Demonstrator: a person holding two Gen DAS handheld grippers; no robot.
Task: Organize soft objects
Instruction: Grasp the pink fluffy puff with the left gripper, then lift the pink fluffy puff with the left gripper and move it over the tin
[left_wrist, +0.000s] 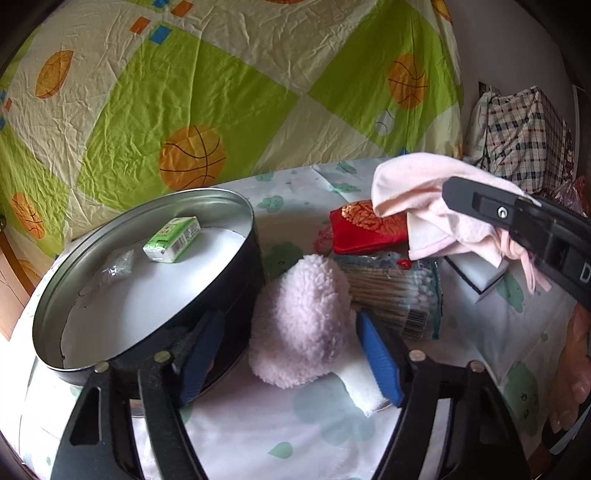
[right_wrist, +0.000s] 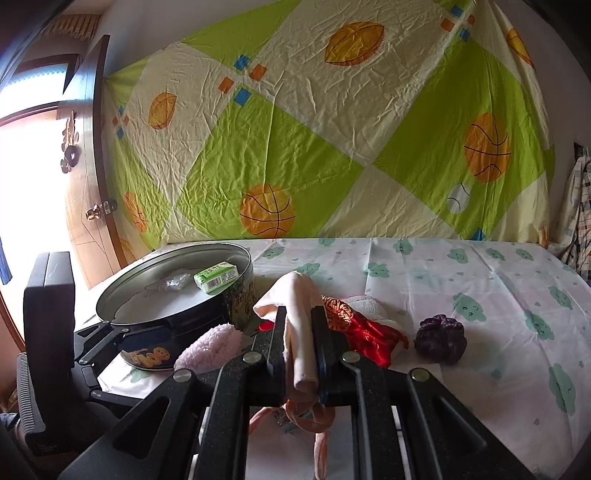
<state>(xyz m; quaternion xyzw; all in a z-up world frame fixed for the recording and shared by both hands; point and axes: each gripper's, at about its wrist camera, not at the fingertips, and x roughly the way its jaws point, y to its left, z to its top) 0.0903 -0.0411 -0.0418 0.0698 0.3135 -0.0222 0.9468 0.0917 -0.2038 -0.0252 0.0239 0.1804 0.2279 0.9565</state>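
My right gripper is shut on a pale pink cloth and holds it above the table; the cloth also shows in the left wrist view, hanging from that gripper. My left gripper is open, its blue-padded fingers on either side of a fluffy pink plush lying on the table. The round metal tin stands at the left and holds a green tissue pack and a clear wrapper. In the right wrist view the plush lies beside the tin.
A red embroidered pouch, a bag of cotton swabs and a white box lie behind the plush. A dark purple scrunchie sits right of the pouch. A patterned sheet hangs behind the table.
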